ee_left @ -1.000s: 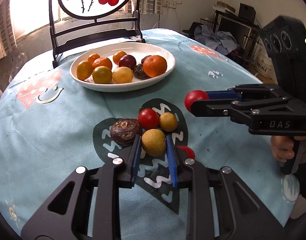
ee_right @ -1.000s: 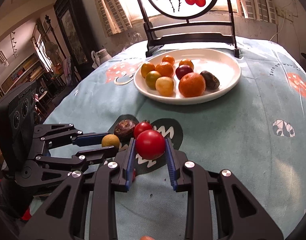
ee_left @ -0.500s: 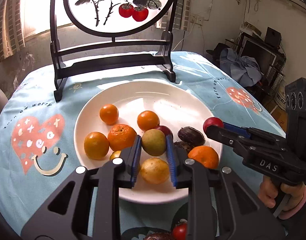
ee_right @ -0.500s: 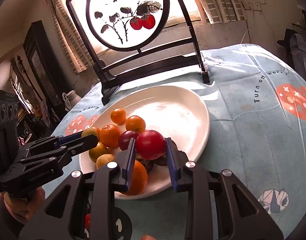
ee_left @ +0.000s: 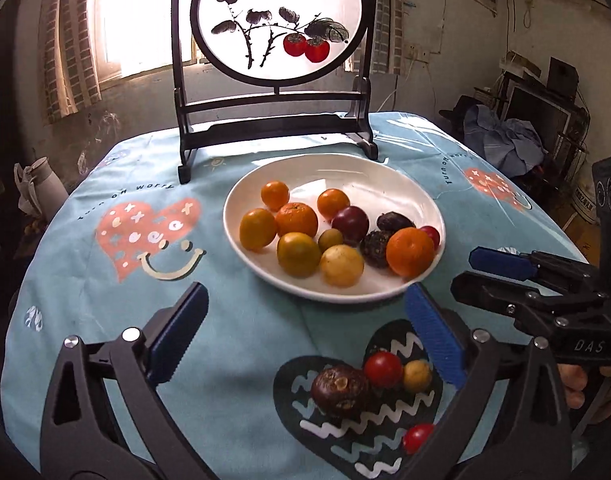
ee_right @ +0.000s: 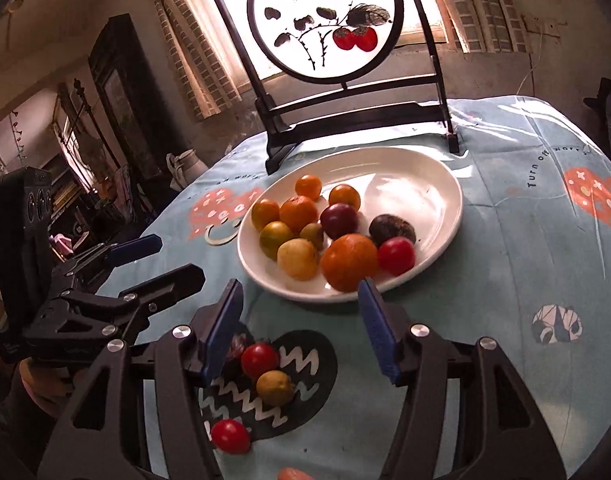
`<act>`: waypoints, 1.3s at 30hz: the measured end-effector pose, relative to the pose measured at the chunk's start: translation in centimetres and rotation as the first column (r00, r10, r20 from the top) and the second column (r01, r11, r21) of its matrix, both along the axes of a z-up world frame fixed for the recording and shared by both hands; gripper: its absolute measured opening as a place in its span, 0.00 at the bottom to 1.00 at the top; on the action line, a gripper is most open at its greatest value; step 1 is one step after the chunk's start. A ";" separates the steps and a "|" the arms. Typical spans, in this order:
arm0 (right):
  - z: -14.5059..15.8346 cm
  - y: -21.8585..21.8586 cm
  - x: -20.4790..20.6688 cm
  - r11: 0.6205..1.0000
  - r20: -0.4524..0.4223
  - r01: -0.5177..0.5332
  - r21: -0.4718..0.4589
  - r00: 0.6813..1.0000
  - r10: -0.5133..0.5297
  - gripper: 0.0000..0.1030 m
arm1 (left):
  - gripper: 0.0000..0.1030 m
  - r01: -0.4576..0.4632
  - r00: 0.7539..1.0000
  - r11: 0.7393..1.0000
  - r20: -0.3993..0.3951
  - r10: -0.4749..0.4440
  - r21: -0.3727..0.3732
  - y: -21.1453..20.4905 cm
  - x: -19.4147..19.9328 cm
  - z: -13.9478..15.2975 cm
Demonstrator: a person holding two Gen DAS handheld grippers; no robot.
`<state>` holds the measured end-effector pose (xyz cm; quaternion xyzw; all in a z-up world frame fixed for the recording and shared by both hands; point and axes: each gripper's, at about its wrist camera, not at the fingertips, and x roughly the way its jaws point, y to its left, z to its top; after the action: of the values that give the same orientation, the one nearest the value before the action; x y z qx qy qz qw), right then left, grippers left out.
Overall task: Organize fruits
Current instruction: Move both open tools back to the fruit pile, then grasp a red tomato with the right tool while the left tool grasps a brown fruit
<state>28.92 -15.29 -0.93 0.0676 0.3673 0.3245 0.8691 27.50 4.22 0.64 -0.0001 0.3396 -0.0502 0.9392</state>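
Note:
A white plate [ee_left: 345, 176] [ee_right: 417, 184] holds several oranges, yellow fruits and dark fruits. A red tomato [ee_right: 396, 255] [ee_left: 430, 235] lies at its right side and a small yellow-green fruit [ee_left: 330, 239] [ee_right: 311, 235] sits mid-pile. My left gripper [ee_left: 305, 320] [ee_right: 179, 258] hovers in front of the plate, jaws opening wide, nothing between them. My right gripper [ee_right: 299, 320] [ee_left: 463, 272] hangs beside it, jaws also opening and empty. On the cloth below lie a dark wrinkled fruit [ee_left: 339, 390], a red tomato [ee_left: 382, 369] [ee_right: 259, 360], a small yellow fruit [ee_left: 416, 376] [ee_right: 274, 388] and another tomato [ee_left: 418, 438] [ee_right: 230, 436].
A round table under a light-blue printed cloth [ee_left: 165, 264] carries everything. A dark wooden stand with a round painted screen [ee_left: 279, 20] [ee_right: 325, 16] rises just behind the plate. A person's hand [ee_left: 573, 384] holds the right gripper's handle. Furniture and clutter surround the table.
Both grippers carried their fruit from the near cloth to the plate, then opened. The tomato and the yellow-green fruit now rest on the plate, and both grippers have drawn back.

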 end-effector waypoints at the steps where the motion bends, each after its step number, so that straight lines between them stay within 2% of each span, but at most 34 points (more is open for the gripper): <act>1: -0.3 0.4 -1.2 1.000 -0.004 -0.014 -0.022 1.000 0.014 0.59 | 0.98 -0.009 1.000 1.000 0.012 0.009 0.001 0.4 -1.0 -0.5; 3: -0.8 0.9 -3.5 0.997 0.000 -0.025 -0.069 1.000 0.025 0.59 | 0.98 -0.043 0.999 0.999 0.028 0.042 0.025 1.3 -2.6 -1.7; 5: -1.2 1.4 -5.3 0.994 -0.006 -0.082 -0.068 0.997 0.081 0.59 | 0.98 -0.072 0.997 0.997 -0.001 0.073 0.036 2.2 -3.2 -2.6; 10: -2.2 3.6 -7.9 0.967 -0.010 -0.186 -0.175 0.982 0.187 0.58 | 0.98 -0.086 0.996 0.996 -0.037 0.085 -0.012 3.4 -3.4 -2.6; 13: -3.4 4.5 -8.1 0.952 -0.062 -0.234 -0.200 0.972 0.226 0.51 | 0.98 -0.083 0.996 0.996 -0.042 0.082 -0.020 3.5 -3.5 -2.6; 21: -4.7 5.2 -8.0 0.939 -0.069 -0.229 -0.257 0.973 0.219 0.48 | 0.98 -0.101 0.994 0.995 -0.051 0.101 0.004 3.4 -3.3 -2.6; 30: -5.3 5.6 -7.9 0.926 -0.061 -0.219 -0.307 0.976 0.210 0.28 | 0.98 -0.124 0.992 0.992 -0.030 0.124 0.011 3.8 -3.5 -2.4; 32: -4.8 5.1 -7.7 0.937 -0.051 -0.202 -0.285 0.979 0.196 0.28 | 0.98 -0.105 0.994 0.994 -0.033 0.105 0.016 3.6 -3.4 -2.6; 35: -3.6 3.6 -7.0 0.965 -0.040 -0.155 -0.211 0.988 0.150 0.28 | 0.98 -0.001 0.998 1.000 -0.063 0.002 0.015 2.4 -3.3 -3.2; 39: -2.7 1.9 -6.4 0.982 -0.039 -0.090 -0.165 0.996 0.084 0.28 | 0.96 0.124 0.991 0.988 -0.067 -0.118 0.093 -0.3 -3.6 -4.3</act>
<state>22.54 -13.43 -3.64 -0.0160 0.4095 0.3292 0.8507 23.85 3.96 -3.64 0.0648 0.3694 -0.0904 0.9226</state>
